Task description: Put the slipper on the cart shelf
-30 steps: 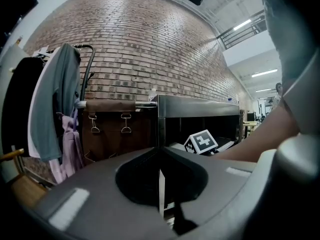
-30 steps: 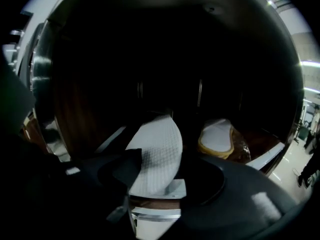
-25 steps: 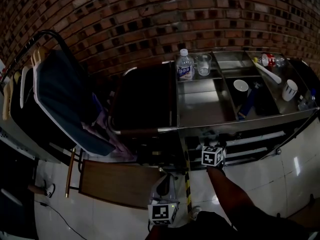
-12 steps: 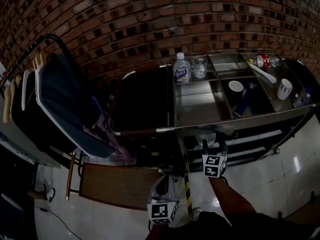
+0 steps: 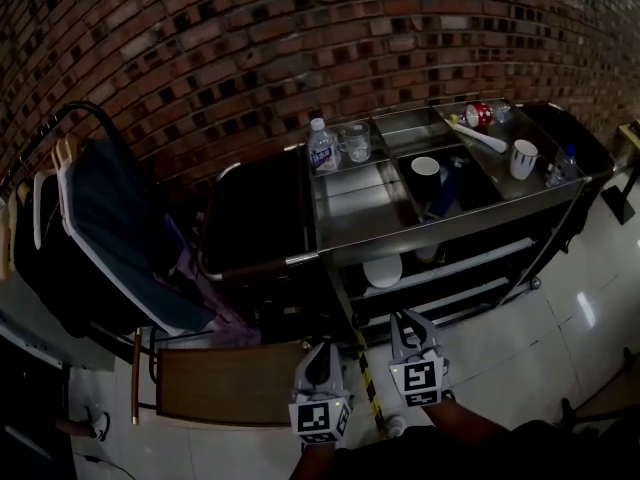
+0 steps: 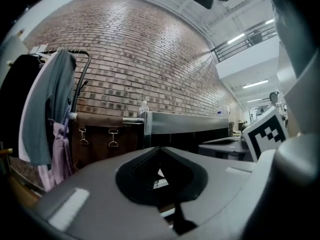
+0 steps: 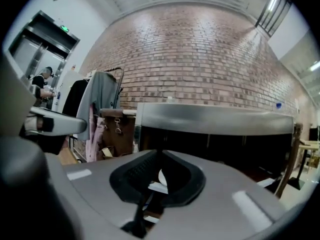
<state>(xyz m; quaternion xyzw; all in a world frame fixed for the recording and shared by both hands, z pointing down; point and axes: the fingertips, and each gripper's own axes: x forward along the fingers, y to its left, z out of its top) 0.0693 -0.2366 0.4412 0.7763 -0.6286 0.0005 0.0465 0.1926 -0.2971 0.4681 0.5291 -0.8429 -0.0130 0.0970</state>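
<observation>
**Tongs.** The left tongs [image 5: 322,351] are clenched: in the left gripper view the jaw tips meet, and nothing is between them. The right tongs [image 5: 409,323] are closing, with the jaw tips almost together and nothing gripped. Both tongs hang over the floor in front of the cart [image 5: 345,230], clear of it and side by side. The right tongs are the nearer to the cart.

**Task item.** The slipper [image 5: 383,270], a pale shape, lies on the shelf directly under the cart's top tray. It is apart from both tongs.

**Count.**
- Tongs: two.
- Slipper: one.
- Bottle [image 5: 321,148]: one, at the tray's back left corner.
- Glass [image 5: 356,141]: one, just right of the bottle.
- Cups: two, one [image 5: 425,166] in the tray's middle compartment and one [image 5: 523,158] at the right end.
- Can [image 5: 480,114]: one, red, at the tray's back right.

**Surroundings.**
- A dark bag [image 5: 255,218] hangs at the cart's left end.
- A rack [image 5: 95,118] with hung clothes stands farther left.
- A brown board [image 5: 225,383] lies on the floor, left of the tongs.
- A brick wall [image 5: 300,38] runs behind the cart.
- The top tray's front edge overhangs the shelf.
</observation>
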